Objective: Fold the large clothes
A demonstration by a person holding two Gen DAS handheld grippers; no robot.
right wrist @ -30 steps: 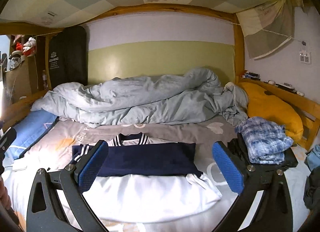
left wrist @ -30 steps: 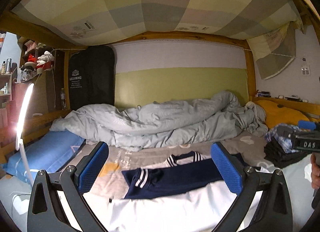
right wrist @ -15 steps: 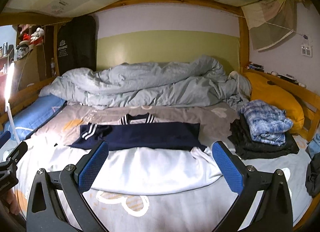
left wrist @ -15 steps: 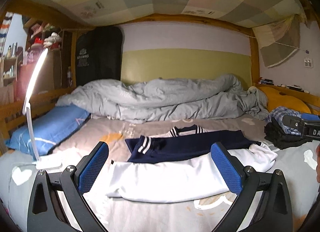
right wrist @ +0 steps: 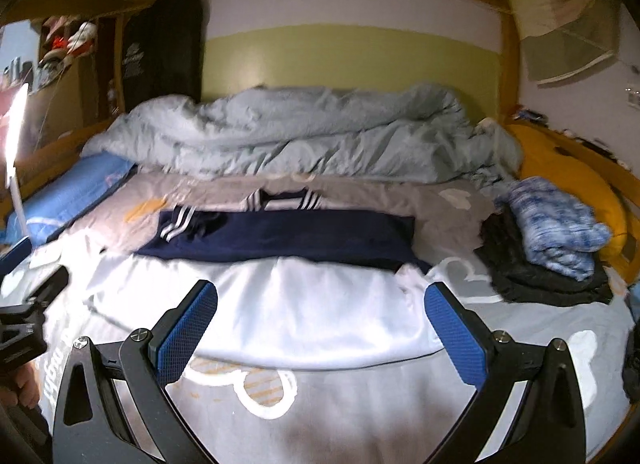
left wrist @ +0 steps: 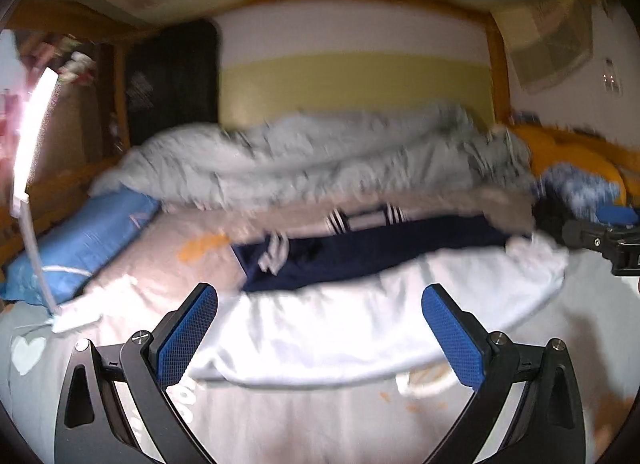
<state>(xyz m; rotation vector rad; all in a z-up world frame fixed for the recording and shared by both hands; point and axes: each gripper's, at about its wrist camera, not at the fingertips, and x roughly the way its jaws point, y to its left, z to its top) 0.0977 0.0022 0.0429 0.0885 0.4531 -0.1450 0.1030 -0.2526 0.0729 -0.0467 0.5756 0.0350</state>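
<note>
Both rigs have backed off and dropped lower over the last second — the garment (right wrist: 304,304) now sits further out at 12 o'clock in both views, with more bare bed sheet (right wrist: 320,416) showing at 6 than before. Left gripper (left wrist: 320,334) and right gripper (right wrist: 322,330): fingers spread wide, nothing between them.

Garment lies flat on the bed: white body nearest, navy part folded across its far side, striped cuff at 10 o'clock, striped collar at 12. My read: sleeves-in fold is done, and the pull-back lines up for grabbing the near hem — next fold is hem toward collar.

Hard to make out:
- Left wrist view is motion-blurred; hem edge and the right-hand white corner at 2 o'clock are smeared.
- Can't tell whether the navy layer is sleeves only or also a yoke.
- Far-side layers are hidden by the grey duvet (right wrist: 304,132) line.
- Clothes pile (right wrist: 548,240) at 3 o'clock sits well apart — not in play.
</note>
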